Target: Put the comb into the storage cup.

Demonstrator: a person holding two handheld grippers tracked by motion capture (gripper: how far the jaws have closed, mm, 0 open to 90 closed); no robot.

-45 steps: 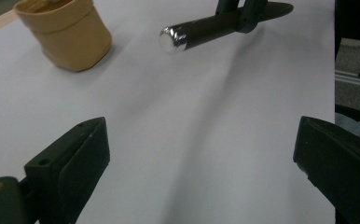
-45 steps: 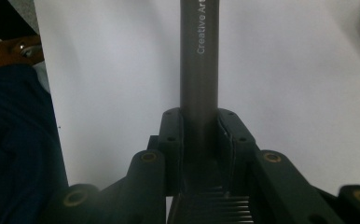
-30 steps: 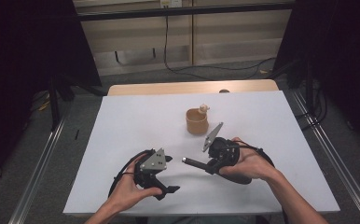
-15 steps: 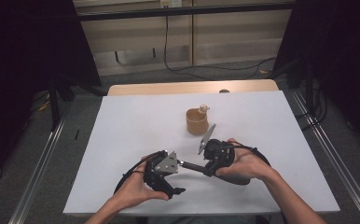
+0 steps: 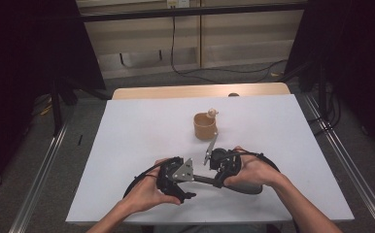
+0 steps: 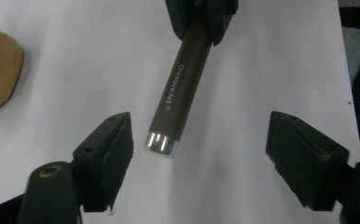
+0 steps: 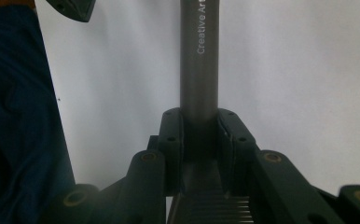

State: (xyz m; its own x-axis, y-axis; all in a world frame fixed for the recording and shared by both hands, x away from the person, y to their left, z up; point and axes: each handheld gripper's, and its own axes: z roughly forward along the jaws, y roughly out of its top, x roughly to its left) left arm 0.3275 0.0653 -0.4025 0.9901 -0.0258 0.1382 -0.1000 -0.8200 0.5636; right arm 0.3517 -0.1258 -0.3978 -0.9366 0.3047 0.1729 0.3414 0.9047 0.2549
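Two grippers meet low on the white table, near its six o'clock edge. Behind them, toward twelve o'clock, stands a tan cup with a small pale thing at its rim; I cannot tell what that is. Bare tabletop lies between the cup and the hands. In the left gripper view the cup's edge shows at about nine o'clock, well clear of the jaws.

A grey-brown pen with white lettering and a shiny silver end cap is clamped in the right gripper, whose jaws press both sides of the barrel. In the high view the pen lies roughly level between the two tools, its free end pointing toward nine o'clock.

Facing it, the left gripper has its jaws spread apart; they have just been closing, and the silver cap sits between them, nearer the left pad, touching neither.

Both forearms enter from six o'clock. The left hand cups its tool from below, aimed toward three o'clock. The right hand wraps over its tool, aimed back toward nine o'clock.
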